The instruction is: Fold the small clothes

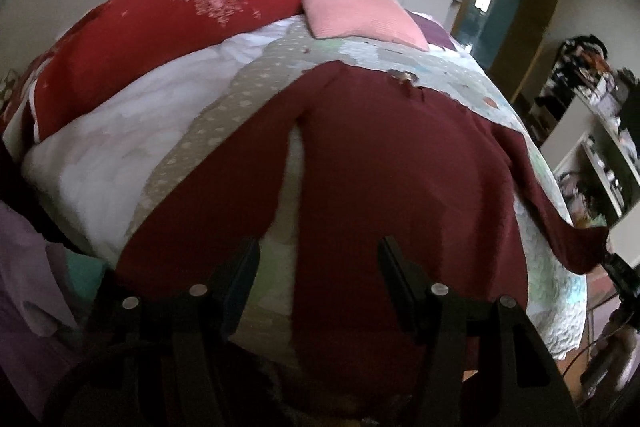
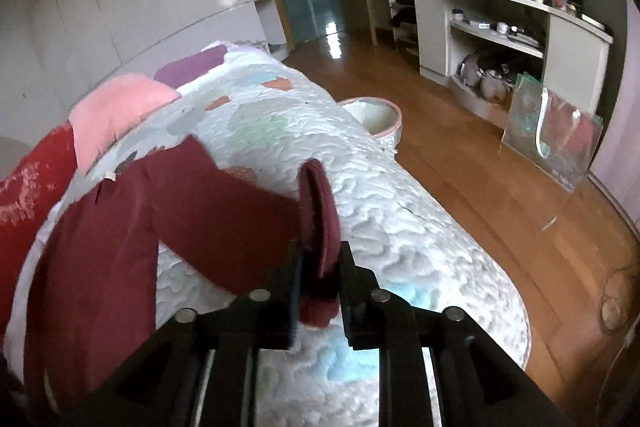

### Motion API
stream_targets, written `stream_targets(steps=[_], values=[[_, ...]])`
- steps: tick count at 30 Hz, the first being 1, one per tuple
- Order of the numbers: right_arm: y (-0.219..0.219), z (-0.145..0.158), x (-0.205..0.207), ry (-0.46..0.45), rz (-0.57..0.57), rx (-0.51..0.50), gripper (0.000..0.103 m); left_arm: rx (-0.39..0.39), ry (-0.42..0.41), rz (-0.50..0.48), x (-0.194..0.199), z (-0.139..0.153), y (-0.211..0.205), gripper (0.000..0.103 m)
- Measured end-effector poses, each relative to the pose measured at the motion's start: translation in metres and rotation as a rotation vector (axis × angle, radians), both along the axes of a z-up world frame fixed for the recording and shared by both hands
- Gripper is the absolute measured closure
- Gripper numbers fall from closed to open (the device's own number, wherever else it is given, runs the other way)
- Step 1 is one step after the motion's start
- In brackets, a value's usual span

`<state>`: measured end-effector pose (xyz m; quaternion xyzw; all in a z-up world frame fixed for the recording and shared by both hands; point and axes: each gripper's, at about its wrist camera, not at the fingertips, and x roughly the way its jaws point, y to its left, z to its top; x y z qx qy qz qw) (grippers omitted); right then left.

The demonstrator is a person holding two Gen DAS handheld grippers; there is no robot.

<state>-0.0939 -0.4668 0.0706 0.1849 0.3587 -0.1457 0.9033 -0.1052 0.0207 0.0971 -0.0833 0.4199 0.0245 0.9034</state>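
A: Where's the maroon garment?

B: Spread on the bed quilt, just ahead of both tools. The right tool is clenched on a sleeve end, lifted off the quilt; the left tool is released, jaws apart above the fabric, gripping nothing.

A: What could go wrong?

B: The sleeve sits shallow between the pads; a quick pull could slip it free. With the left tool not pinning anything, the whole body may drag and bunch instead of folding.

A: Containers?

B: A white basket stands on the floor beyond the right tool, beside the bed; its contents aren't visible.
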Motion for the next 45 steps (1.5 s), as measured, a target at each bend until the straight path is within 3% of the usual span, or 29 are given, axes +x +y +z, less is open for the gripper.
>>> stream_targets(steps=[3, 7, 10, 14, 18, 23, 27, 34, 39, 45], values=[[0.012, 0.001, -0.011, -0.046, 0.092, 0.043, 0.081, 0.026, 0.02, -0.025, -0.001, -0.007, -0.018, 0.04], [0.058, -0.011, -0.02, -0.055, 0.312, 0.174, 0.08, 0.058, 0.024, -0.087, -0.007, -0.012, -0.044, 0.04], [0.088, -0.023, -0.022, -0.023, 0.396, 0.149, 0.078, 0.095, 0.016, -0.124, -0.012, -0.015, -0.059, 0.04], [0.103, -0.036, -0.027, 0.011, 0.411, 0.12, 0.07, 0.103, 0.025, -0.147, -0.015, -0.021, -0.062, 0.04], [0.08, -0.034, -0.034, 0.028, 0.253, 0.025, 0.07, 0.088, 0.033, -0.139, -0.017, -0.023, -0.057, 0.04], [0.016, -0.026, -0.053, 0.035, -0.099, 0.003, 0.05, 0.084, 0.033, -0.131, -0.017, -0.026, -0.057, 0.039], [-0.002, -0.017, -0.074, -0.016, -0.164, 0.057, 0.048, 0.093, 0.031, -0.149, -0.018, -0.027, -0.065, 0.039], [0.06, -0.016, -0.062, -0.045, 0.075, 0.033, 0.04, 0.116, -0.001, -0.148, -0.024, -0.025, -0.069, 0.039], [0.118, -0.021, -0.053, -0.021, 0.261, -0.063, 0.04, 0.111, -0.013, -0.143, -0.026, -0.024, -0.068, 0.039], [0.157, -0.023, -0.057, -0.031, 0.384, -0.179, 0.036, 0.111, -0.015, -0.143, -0.027, -0.024, -0.069, 0.039]])
